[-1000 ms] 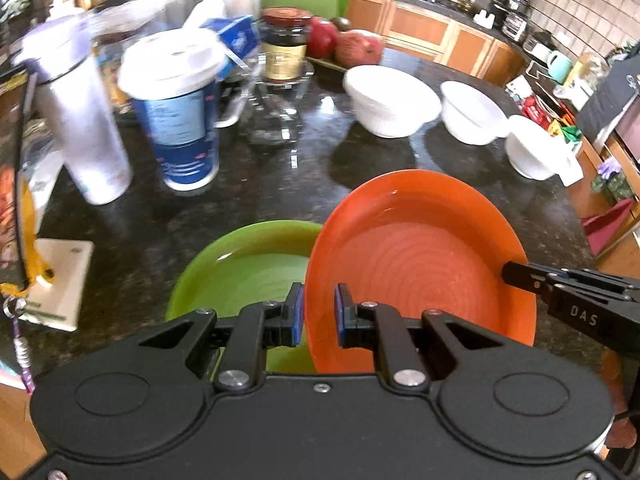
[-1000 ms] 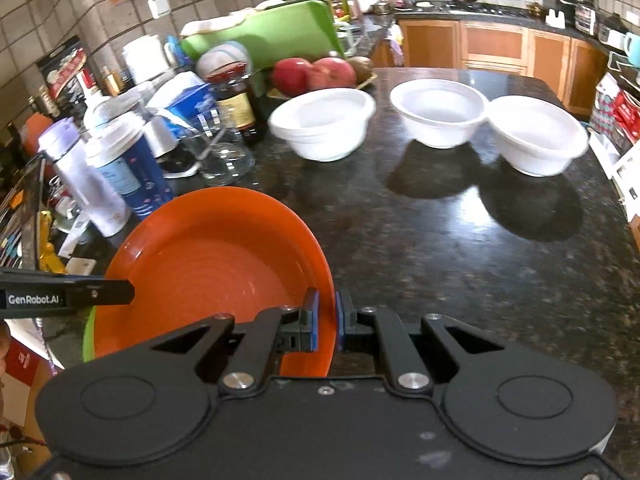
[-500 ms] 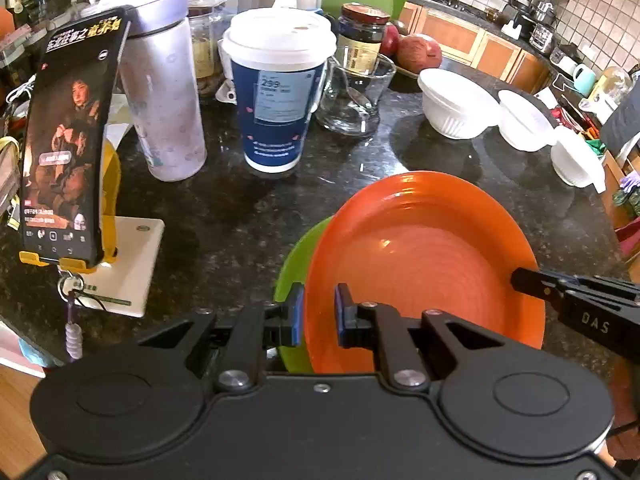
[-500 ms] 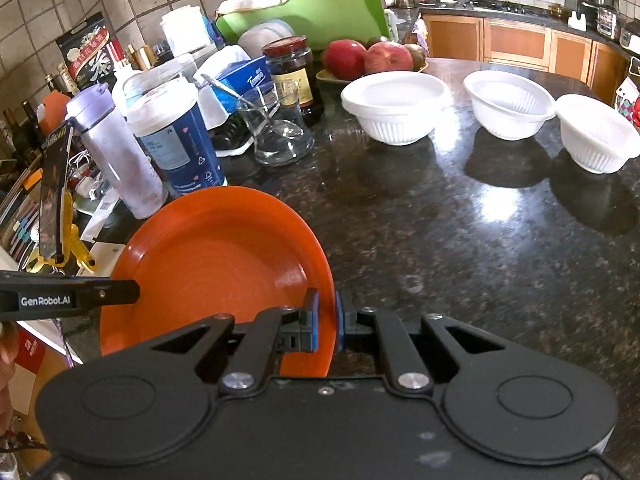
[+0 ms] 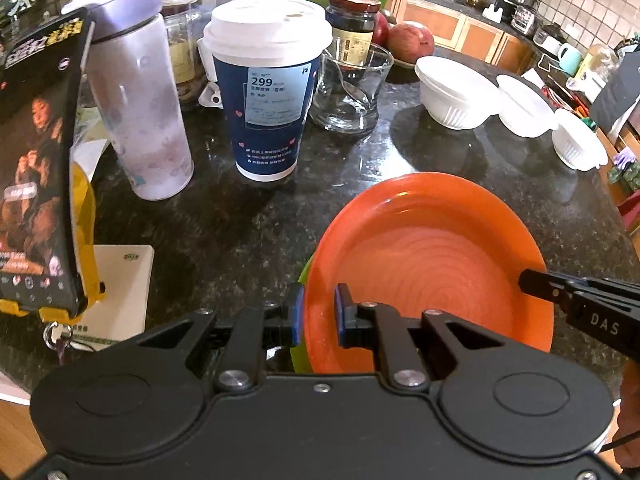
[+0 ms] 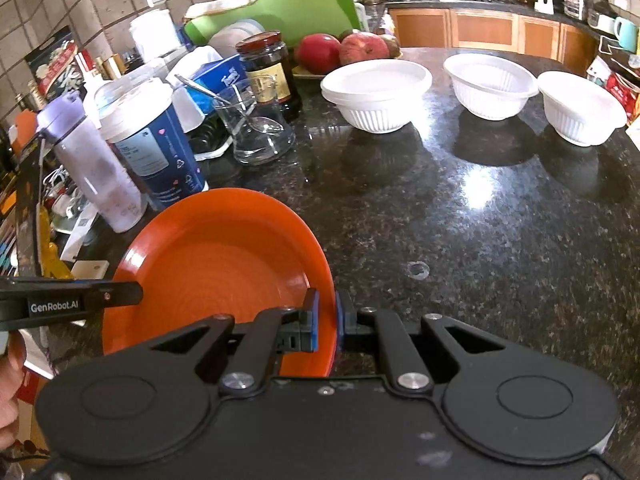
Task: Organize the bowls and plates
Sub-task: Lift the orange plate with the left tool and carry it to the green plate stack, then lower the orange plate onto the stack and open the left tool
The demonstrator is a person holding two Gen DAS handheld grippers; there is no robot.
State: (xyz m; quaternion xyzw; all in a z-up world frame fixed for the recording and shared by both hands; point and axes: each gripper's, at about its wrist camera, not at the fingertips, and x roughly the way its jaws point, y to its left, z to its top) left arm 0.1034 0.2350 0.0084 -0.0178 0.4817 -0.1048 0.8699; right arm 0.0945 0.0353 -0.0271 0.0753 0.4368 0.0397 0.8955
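Observation:
An orange plate (image 5: 432, 264) (image 6: 216, 272) is held between both grippers, just over the dark granite counter (image 6: 480, 240). My left gripper (image 5: 319, 312) is shut on its left rim, and my right gripper (image 6: 327, 316) is shut on its right rim. Under the orange plate's left edge only a thin sliver of a green plate (image 5: 299, 360) shows; the rest is hidden. Three white ribbed bowls (image 6: 376, 96) (image 6: 490, 84) (image 6: 580, 108) stand apart in a row at the far side of the counter.
Left of the plates stand a blue paper cup (image 5: 268, 92), a lilac bottle (image 5: 136, 112), a glass with a spoon (image 5: 348, 88), a dark jar (image 5: 352, 24) and a phone on a yellow stand (image 5: 36, 184). Fruit (image 6: 340, 50) lies behind the bowls.
Both grippers carried the orange plate left and a little down, over the green plate. The green plate was half in view and is now almost covered.

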